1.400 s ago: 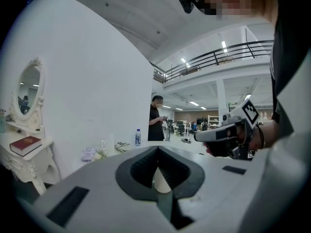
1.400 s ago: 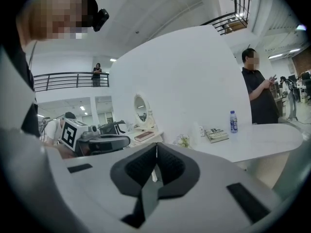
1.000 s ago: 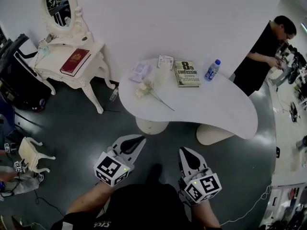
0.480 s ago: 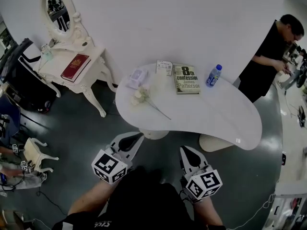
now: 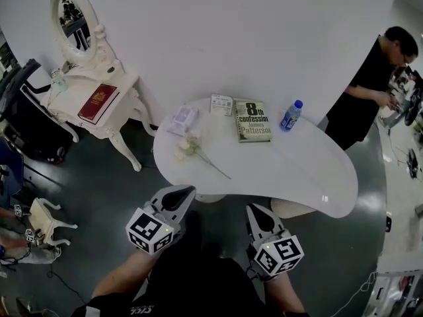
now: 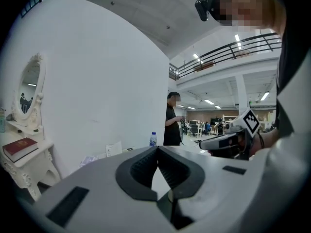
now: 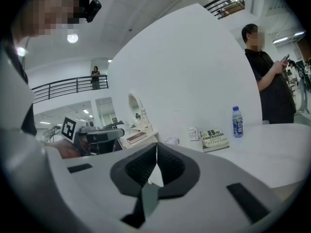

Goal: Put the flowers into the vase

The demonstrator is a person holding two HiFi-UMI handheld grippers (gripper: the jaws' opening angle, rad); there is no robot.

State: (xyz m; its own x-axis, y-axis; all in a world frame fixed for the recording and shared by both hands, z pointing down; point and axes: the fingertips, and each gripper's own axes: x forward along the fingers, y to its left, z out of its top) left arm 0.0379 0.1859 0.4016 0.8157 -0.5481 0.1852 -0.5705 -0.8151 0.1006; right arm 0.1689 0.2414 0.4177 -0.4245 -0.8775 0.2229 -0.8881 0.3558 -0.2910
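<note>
Both grippers are held low in front of the person, short of the near edge of the white kidney-shaped tabletop (image 5: pixel 301 170) and over the dark floor. The left gripper (image 5: pixel 184 191) is carried on a bare forearm (image 5: pixel 122 277) that enters from the bottom edge and angles up towards the right. Its marker cube (image 5: pixel 152 230) sits over the hand, and its nose is aimed at the left end of the tabletop. The right gripper (image 5: pixel 255 209) is borne on a forearm that is largely hidden by the person's dark top. It is pointed almost straight ahead, and its own marker cube (image 5: pixel 279 255) is turned upward. Each gripper is tipped only a little below level.

In the left gripper view the ribbed pads are seen pressed together at the tips, with nothing between them. The same is seen in the right gripper view (jaws together, nothing pinched).

The flowers (image 5: pixel 188 147) are laid flat near the left end of the tabletop. The pale blooms are turned towards the left edge and the thin stem runs towards the near edge. They are well apart from both grippers. A clear plastic packet (image 5: pixel 182 119) is placed just behind them, and a small card (image 5: pixel 221 104), a paperback book (image 5: pixel 253 120) and a water bottle (image 5: pixel 291 114) are lined up along the far edge.
</note>
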